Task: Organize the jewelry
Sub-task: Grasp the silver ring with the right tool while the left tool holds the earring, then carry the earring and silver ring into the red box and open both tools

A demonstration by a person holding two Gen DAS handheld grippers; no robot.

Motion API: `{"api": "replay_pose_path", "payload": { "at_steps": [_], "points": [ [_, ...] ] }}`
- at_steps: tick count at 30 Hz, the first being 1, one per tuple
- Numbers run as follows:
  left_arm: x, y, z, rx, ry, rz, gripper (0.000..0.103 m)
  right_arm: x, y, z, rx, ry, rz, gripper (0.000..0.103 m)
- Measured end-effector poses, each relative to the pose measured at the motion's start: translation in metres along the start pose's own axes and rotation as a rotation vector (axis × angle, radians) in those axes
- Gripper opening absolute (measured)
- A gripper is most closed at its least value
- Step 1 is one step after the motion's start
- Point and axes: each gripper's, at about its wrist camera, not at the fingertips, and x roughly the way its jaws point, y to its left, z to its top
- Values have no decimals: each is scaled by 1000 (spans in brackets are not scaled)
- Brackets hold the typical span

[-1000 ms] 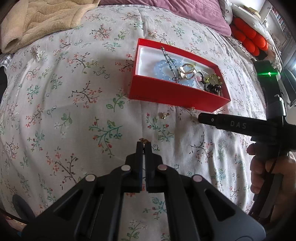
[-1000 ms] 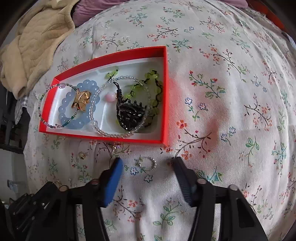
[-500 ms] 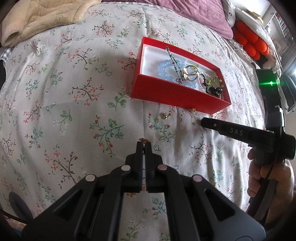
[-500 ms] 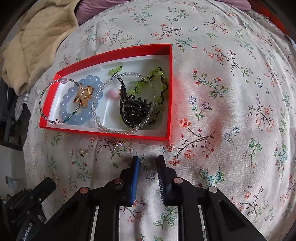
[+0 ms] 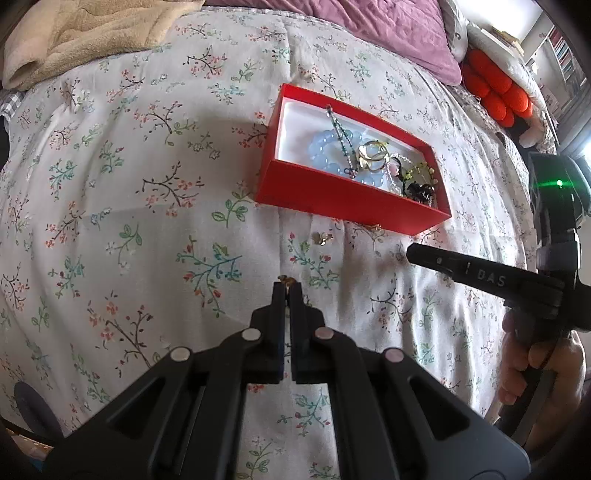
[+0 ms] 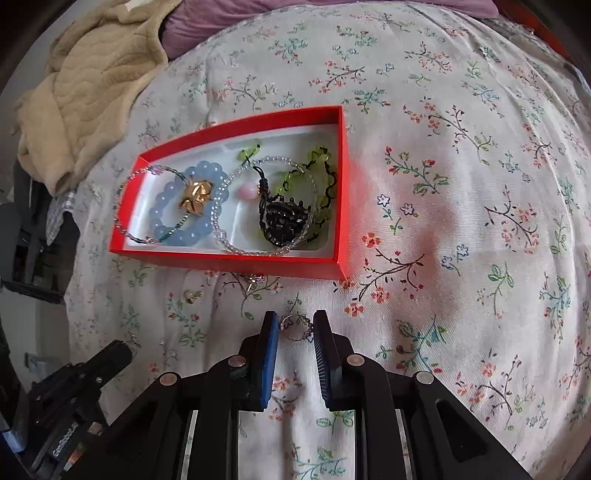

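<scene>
Where the right claw [image 6: 294, 325] meets the bedspread, a small thin ring [image 6: 295, 328] sits between its blue-padded fingers [image 6: 269, 334]; the jaws stand narrow around it, the right-side finger touching the ring, contact on the other side unclear. Ring lies on the floral bedspread [image 6: 461, 206] just in front of the red box [image 6: 341, 192], near that box's right front corner.

Left claw [image 5: 287, 287] has its fingers pressed nearly together, a tiny gold piece [image 5: 286, 280] pinched at the tips, well in front of the red box [image 5: 347, 201].

Loose pieces on the bedspread, all in front of the box: a small gold earring [image 6: 192, 294] off the box's front left, and a small charm [image 6: 255, 279] right against the front wall.

Inside the box, on a white liner: pale blue bead bracelet [image 6: 186, 203] at the left with a gold ornament [image 6: 195, 195] on top of it, a thin beaded strand [image 6: 127, 201] looping over the box's left wall, a clear bead bracelet [image 6: 258, 206] in the middle, a pink bead [image 6: 246, 192] within its loop, a black clip [image 6: 282, 221] and green-and-black cord piece [image 6: 321, 184] at the right.

Behind the box, to the left: beige blanket [image 6: 85, 92], bunched. Purple pillow [image 5: 351, 29] behind the box at the bed's head; orange cushion [image 5: 495, 92] off to its right.
</scene>
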Motion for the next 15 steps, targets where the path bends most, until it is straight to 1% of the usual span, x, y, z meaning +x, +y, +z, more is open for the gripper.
{"api": "replay_pose_path", "payload": {
  "at_steps": [11,15],
  "points": [
    [-12,-6,1,3,-23,-35,3,-32,-15,-7,33,-39,53,19],
    [-16,-11,3,16,-39,-32,3,-43,-16,-5,49,-63,74,19]
  ]
}}
